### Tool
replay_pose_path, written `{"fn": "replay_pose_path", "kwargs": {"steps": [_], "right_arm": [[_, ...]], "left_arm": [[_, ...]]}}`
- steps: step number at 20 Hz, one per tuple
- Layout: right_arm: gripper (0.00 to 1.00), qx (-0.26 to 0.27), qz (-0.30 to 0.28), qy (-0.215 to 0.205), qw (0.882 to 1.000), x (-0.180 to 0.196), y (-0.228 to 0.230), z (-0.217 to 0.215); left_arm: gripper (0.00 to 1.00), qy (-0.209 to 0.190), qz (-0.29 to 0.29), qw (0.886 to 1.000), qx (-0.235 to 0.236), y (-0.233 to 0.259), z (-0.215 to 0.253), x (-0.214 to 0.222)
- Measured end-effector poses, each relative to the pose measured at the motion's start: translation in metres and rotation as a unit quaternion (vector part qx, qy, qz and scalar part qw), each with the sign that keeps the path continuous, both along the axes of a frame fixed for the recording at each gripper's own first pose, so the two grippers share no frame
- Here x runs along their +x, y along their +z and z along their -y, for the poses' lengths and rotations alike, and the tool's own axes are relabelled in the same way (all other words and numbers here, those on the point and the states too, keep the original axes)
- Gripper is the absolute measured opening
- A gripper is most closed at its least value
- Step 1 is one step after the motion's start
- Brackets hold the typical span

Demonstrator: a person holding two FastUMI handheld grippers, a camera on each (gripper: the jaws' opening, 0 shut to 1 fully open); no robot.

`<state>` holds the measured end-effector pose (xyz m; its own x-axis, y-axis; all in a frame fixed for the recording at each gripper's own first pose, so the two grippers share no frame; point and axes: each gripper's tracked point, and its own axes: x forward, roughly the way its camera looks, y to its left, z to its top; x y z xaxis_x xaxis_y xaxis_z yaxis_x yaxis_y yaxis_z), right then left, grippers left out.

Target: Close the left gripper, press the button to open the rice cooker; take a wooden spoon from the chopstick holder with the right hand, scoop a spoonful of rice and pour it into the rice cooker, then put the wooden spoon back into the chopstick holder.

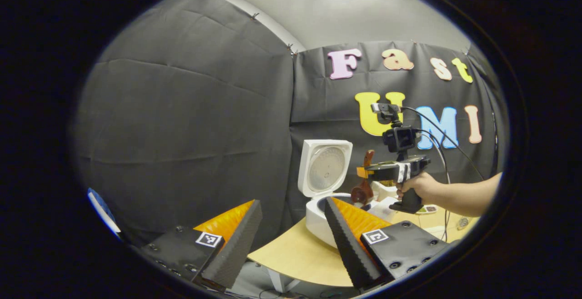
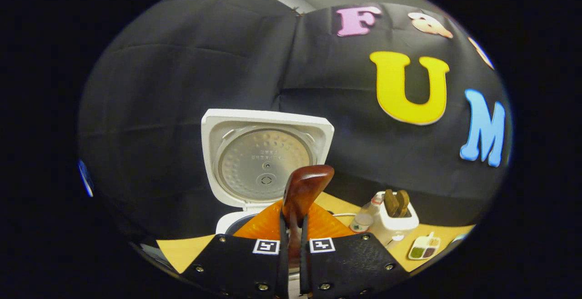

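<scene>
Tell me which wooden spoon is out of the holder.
The wooden spoon clamped in the right gripper, raised before the open rice cooker. The other two stand in the white holder.

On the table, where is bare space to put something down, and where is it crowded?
Bare light wooden tabletop lies at the front left, before the white rice cooker with raised lid. Right of the cooker it is crowded: white chopstick holder, small sectioned dish, and the right tongs gripping the brown wooden spoon.

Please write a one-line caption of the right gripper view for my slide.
Right gripper shut on a wooden spoon, held before the open rice cooker on the table.
</scene>
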<state>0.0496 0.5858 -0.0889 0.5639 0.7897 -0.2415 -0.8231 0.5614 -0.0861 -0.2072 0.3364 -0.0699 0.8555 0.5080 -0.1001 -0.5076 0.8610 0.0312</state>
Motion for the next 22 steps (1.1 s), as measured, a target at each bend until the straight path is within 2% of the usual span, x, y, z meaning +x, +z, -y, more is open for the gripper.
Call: {"fn": "replay_pose_path", "kwargs": {"steps": [5,7,9,11,12,14,16,20,22], "right_arm": [[0.1,-0.042,0.092,0.016,0.995,-0.002,0.005,-0.002],[0.1,-0.049,0.098,0.014,0.994,0.0,0.002,0.0],[0.1,-0.037,0.057,0.012,0.998,0.001,-0.003,0.0],[0.1,-0.002,-0.027,0.005,1.0,0.005,-0.009,0.003],[0.1,0.021,-0.074,-0.002,0.997,0.007,-0.011,0.005],[0.1,0.067,-0.163,-0.021,0.984,0.011,-0.013,0.008],[0.1,0.113,-0.232,-0.036,0.966,0.016,-0.014,0.012],[0.1,0.178,-0.308,-0.064,0.932,0.03,-0.015,0.03],[0.1,0.211,-0.346,-0.072,0.911,0.032,-0.012,0.042]], "left_arm": [[0.96,0.001,0.006,1.0,-0.003,-0.001,0.0,-0.001],[0.95,-0.002,0.005,1.0,0.0,0.0,0.0,-0.001],[0.96,-0.005,0.006,1.0,0.005,0.001,0.001,0.0],[0.95,-0.009,0.006,1.0,0.009,0.002,0.002,0.0],[0.96,-0.011,0.006,1.0,0.012,0.003,0.002,0.0],[0.95,-0.014,0.006,1.0,0.019,0.005,0.003,0.0],[0.95,-0.015,0.008,1.0,0.025,0.009,0.004,0.0],[0.96,-0.026,0.012,0.999,0.028,0.015,0.006,0.016],[0.96,-0.036,0.015,0.999,0.033,0.021,0.012,0.027]]}}
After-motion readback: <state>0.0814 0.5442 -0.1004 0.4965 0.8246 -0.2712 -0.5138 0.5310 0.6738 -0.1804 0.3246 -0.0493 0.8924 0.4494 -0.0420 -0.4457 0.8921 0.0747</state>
